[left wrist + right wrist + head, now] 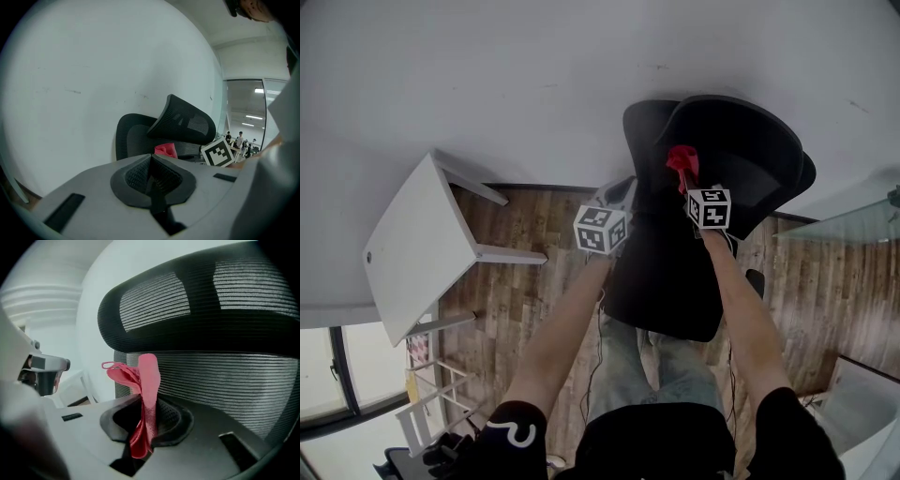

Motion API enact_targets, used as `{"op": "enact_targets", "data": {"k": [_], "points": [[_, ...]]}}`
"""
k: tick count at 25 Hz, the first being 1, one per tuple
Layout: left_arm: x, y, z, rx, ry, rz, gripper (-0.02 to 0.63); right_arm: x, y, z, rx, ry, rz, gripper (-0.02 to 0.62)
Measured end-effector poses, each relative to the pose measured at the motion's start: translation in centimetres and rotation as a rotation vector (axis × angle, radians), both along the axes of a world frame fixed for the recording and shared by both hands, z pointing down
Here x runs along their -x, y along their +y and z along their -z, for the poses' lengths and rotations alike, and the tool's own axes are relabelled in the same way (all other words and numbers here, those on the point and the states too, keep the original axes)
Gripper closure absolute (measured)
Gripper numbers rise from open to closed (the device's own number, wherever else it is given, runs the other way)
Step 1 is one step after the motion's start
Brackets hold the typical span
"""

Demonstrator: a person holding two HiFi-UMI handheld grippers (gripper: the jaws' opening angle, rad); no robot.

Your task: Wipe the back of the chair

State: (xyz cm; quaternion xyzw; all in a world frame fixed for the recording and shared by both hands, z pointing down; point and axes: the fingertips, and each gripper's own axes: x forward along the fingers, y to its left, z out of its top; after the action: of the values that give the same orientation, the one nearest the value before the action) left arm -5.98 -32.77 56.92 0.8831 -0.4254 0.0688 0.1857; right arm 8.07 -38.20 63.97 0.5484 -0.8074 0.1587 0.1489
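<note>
The black mesh chair [741, 169] stands against the white wall [487, 75], on a wooden floor [534, 281]. The right gripper [149, 420] pinches a red cloth [148, 376] between its jaws. The cloth's free end stands up in front of the chair's backrest [234, 380], just under the headrest [187, 301]. Whether the fabric actually touches the mesh cannot be told. From the head view the cloth [682, 161] sits near the middle of the chair back, where headrest and backrest meet, with the right gripper [686, 180] just below it.

The left gripper [152, 174] has its jaws pressed together with nothing between them. It is held at the chair's left edge [617, 199], apart from the cloth. Its own view looks toward the chair [140, 138], with the cloth [165, 150] showing beside the right gripper's marker cube [218, 152].
</note>
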Motion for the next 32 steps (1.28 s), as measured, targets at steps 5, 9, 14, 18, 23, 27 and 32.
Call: {"op": "enact_targets", "data": {"k": [5, 9, 14, 18, 23, 27, 32], "points": [[-0.9, 0.1, 0.2, -0.004, 0.000, -0.015, 0.581, -1.3, 0.2, 0.4, -0.003, -0.005, -0.023, 0.523], [-2.1, 0.4, 0.3, -0.007, 0.000, -0.033, 0.581, -2.3, 0.5, 0.8, -0.011, -0.003, -0.035, 0.523], [-3.7, 0.5, 0.5, -0.010, 0.000, -0.055, 0.581, -4.2, 1.0, 0.8, -0.011, 0.008, -0.052, 0.523], [-5.1, 0.6, 0.6, -0.013, -0.003, -0.078, 0.581, -5.6, 1.3, 1.0, -0.012, 0.014, -0.066, 0.523], [-6.7, 0.9, 0.8, -0.014, -0.004, -0.100, 0.581, -7.3, 1.9, 1.1, -0.012, 0.016, -0.088, 0.523], [-7.9, 1.0, 0.9, -0.015, -0.007, -0.117, 0.581, -8.6, 2.2, 1.1, -0.011, 0.017, -0.102, 0.523], [-9.3, 1.0, 0.8, -0.014, -0.010, -0.137, 0.581, -10.1, 2.2, 1.3, -0.015, 0.015, -0.122, 0.523]]}}
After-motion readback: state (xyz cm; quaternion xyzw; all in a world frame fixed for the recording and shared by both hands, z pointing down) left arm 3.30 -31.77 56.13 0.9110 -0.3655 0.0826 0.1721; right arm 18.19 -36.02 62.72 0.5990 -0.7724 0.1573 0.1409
